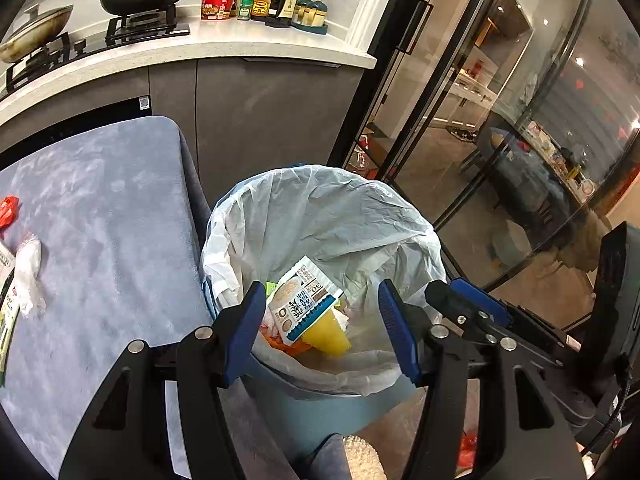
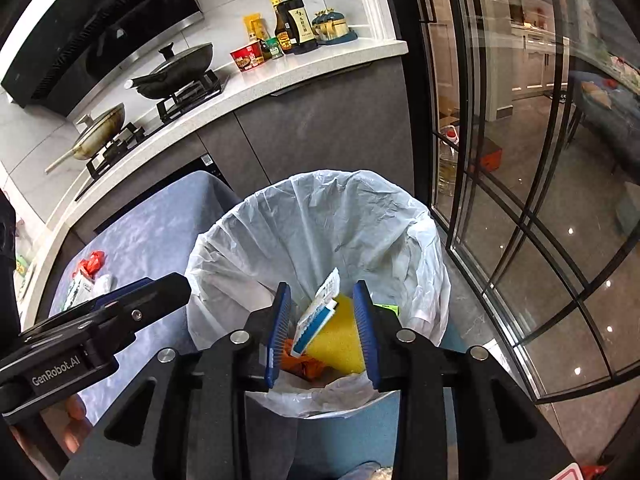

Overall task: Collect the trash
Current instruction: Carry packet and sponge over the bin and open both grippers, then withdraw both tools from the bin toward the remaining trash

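Observation:
A blue trash bin lined with a white plastic bag [image 1: 320,216] [image 2: 320,216] stands on the floor beside the table. Inside lie a white and blue food packet [image 1: 304,300] [image 2: 316,316], a yellow sponge [image 1: 326,336] [image 2: 340,340] and orange scraps. My left gripper [image 1: 324,328] is open and empty over the bin's near rim. My right gripper [image 2: 322,332] is open and empty over the bin; it also shows in the left wrist view [image 1: 472,304]. On the table lie a red wrapper [image 1: 8,210] [image 2: 92,262], a crumpled white piece [image 1: 28,272] and a green and white packet [image 2: 78,288].
The table with a grey-blue cloth [image 1: 112,220] stands left of the bin. Behind is a kitchen counter [image 1: 224,46] with pans, bottles and a red cup. Glass doors [image 1: 460,120] with black frames stand on the right.

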Demonstrator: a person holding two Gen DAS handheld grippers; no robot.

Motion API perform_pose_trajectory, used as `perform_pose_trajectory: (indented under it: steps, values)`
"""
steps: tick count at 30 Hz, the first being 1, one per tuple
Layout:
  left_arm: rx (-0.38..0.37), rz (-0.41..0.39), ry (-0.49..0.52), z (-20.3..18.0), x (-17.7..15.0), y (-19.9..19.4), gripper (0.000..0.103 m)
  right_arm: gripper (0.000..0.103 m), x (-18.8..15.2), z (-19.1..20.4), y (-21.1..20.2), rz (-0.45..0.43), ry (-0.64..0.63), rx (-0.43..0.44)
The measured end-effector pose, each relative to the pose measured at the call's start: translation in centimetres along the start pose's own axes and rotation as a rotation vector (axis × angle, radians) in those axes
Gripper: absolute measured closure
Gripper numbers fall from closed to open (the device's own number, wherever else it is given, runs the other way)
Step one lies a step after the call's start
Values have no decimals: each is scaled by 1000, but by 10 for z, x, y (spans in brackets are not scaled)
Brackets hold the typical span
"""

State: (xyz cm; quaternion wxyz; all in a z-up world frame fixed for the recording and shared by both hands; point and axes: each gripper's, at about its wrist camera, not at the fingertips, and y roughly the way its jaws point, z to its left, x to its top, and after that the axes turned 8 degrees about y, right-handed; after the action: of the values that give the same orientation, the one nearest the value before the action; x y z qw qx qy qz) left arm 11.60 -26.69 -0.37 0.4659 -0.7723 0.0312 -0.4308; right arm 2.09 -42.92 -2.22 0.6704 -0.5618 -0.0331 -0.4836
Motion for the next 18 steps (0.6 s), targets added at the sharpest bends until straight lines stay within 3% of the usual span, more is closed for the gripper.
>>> perform_pose_trajectory:
  steps: [5, 9, 18]
  values:
    - [19, -12, -5, 7, -4, -13, 48, 70, -5, 14, -7, -3, -17, 15]
    - [41, -28, -26, 21, -12, -32, 48, 63, -11, 33, -14, -7, -42, 37]
    - [168, -44, -135, 91, -52, -86, 39, 59, -40, 102, -19, 30, -137, 120]
